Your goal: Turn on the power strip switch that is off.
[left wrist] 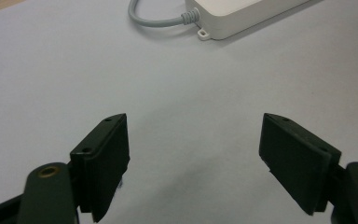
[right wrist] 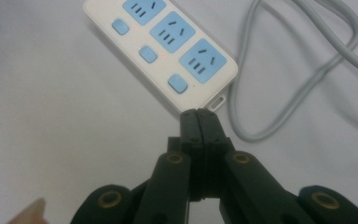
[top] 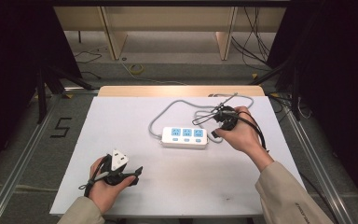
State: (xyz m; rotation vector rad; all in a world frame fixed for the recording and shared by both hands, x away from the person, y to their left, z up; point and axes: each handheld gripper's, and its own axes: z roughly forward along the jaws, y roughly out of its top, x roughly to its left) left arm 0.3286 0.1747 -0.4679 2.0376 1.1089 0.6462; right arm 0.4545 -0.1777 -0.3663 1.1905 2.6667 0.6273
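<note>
A white power strip (top: pixel 184 137) with three blue sockets and three blue switches lies in the middle of the white table; its grey cable (top: pixel 165 112) loops behind it. In the right gripper view the strip (right wrist: pixel 163 46) runs diagonally, and my right gripper (right wrist: pixel 199 116) is shut with nothing between its jaws, its tips just short of the strip's near end. In the high view the right gripper (top: pixel 213 132) sits at the strip's right end. My left gripper (left wrist: pixel 193 154) stands open over bare table, the strip's end (left wrist: pixel 233 14) farther off. It is held at the table's front left (top: pixel 137 173).
The white table (top: pixel 121 121) has a wooden strip along its far edge. Black cables (top: pixel 214 112) trail from the right gripper across the grey cable's loop. Beyond the table lie a grey floor, metal rails and wooden furniture legs.
</note>
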